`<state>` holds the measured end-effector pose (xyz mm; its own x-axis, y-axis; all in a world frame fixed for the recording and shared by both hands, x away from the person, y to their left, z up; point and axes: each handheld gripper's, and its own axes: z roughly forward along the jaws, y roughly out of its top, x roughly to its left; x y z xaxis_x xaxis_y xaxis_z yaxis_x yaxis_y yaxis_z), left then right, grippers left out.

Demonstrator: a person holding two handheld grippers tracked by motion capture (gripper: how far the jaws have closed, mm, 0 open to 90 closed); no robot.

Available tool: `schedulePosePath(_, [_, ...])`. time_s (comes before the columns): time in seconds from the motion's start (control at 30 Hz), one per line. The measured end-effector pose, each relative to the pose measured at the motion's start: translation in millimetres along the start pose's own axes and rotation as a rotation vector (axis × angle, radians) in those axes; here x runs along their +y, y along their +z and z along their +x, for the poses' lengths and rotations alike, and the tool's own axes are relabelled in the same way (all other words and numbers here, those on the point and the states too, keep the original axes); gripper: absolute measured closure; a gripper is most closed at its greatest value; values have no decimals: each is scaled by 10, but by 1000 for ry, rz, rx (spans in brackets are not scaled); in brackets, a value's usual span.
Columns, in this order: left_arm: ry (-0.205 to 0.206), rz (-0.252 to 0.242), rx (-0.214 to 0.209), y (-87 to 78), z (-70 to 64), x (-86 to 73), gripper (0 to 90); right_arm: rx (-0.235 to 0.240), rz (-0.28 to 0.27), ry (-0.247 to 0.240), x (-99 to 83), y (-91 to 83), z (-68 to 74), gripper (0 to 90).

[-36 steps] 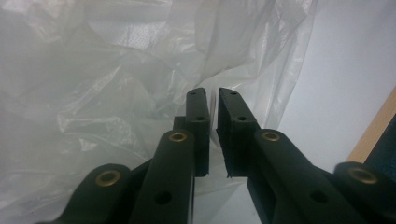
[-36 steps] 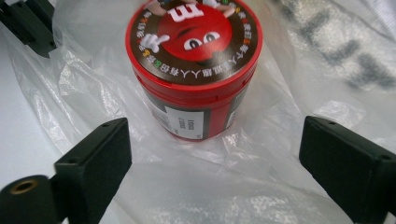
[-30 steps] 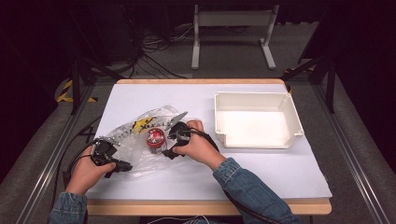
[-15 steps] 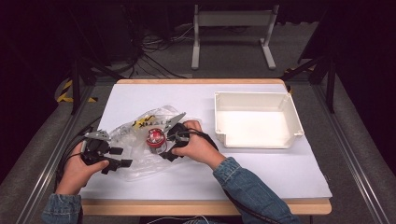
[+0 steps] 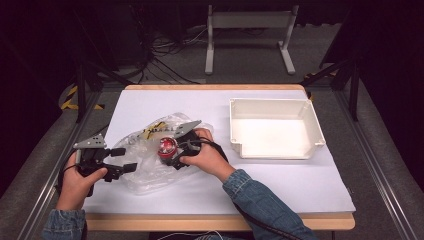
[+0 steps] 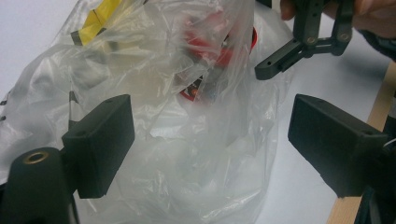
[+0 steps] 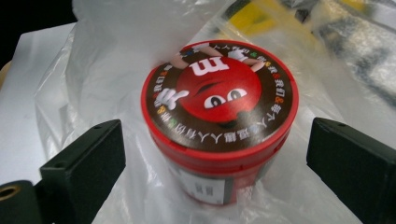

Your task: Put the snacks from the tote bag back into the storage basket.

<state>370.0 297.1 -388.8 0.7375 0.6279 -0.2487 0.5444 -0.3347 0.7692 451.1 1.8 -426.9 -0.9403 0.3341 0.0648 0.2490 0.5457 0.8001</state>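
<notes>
Best done by centring the right gripper (image 7: 215,186) – fingers spread either side of the tub (image 7: 219,116) on the bag (image 6: 154,140) – while pinning film with the left gripper (image 6: 210,144), also spread.

From above the near edge we look forward and down over the whole table (image 5: 280,190). Our two gripper cameras sit low and close, facing each other across the plastic bag (image 6: 187,154); all three views share its red tub (image 7: 219,116).
</notes>
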Motion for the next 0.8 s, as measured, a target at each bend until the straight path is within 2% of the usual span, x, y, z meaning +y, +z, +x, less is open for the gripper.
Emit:
schedulePosePath(0.23, [5, -37, 13, -50, 6, -17, 147, 11, -32, 3, -13, 105, -12, 49])
schedulePosePath(0.47, [-21, -58, 41, -93, 34, -42, 150, 12, -55, -18, -25, 186, 4, 72])
schedulePosePath(0.57, [-21, -65, 44, -103, 45, -42, 150, -1, -54, -22, -25, 206, 10, 122])
schedulePosePath(0.67, [-28, -45, 63, -96, 68, -53, 151, -9, -50, -12, -26, 205, 7, 160])
schedulePosePath(0.73, [-48, -41, 74, -77, 86, -67, 151, -11, -51, -22, -16, 187, 15, 210])
schedulePosePath(0.8, [-47, -40, 77, -75, 94, -70, 150, -16, -50, -26, -13, 182, 17, 222])
